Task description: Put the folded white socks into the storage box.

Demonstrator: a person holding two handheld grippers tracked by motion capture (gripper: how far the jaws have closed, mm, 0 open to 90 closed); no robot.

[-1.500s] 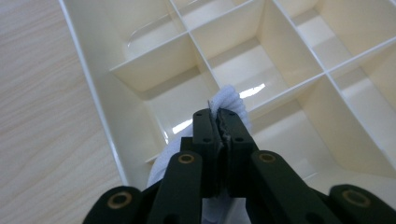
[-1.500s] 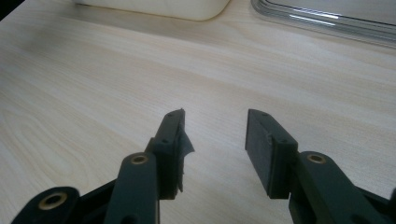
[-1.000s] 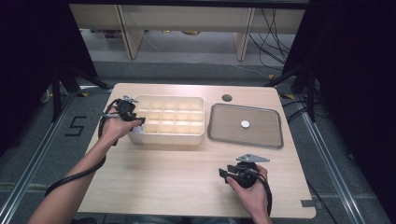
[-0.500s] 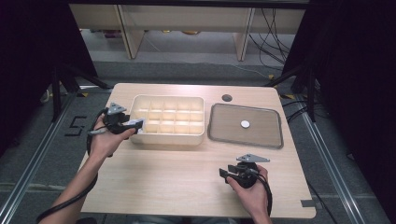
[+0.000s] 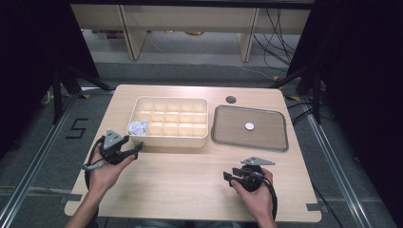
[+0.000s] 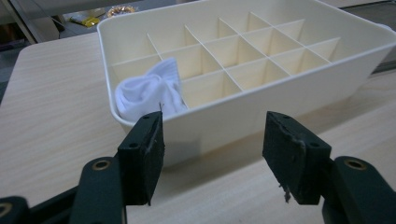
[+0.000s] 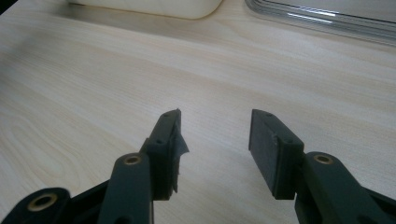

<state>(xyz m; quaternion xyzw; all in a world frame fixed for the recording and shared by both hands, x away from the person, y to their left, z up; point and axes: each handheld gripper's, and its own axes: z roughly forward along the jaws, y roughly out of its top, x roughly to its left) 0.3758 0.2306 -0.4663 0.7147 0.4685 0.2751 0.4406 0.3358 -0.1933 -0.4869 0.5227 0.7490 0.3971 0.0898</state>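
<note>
The white sock (image 6: 149, 93) sat bunched in the lower-left compartment of the divided box (image 5: 168, 137), left tongs (image 5: 135, 148) empty, having just opened. Right tongs (image 5: 229, 176) rested open at lower right. Drawing the left tongs clear without snagging the box rim seemed wise.

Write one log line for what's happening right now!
left gripper: open, empty | white rolled sock: in corner cell of cream plastic divider box | right gripper: open, over wooden table
</note>
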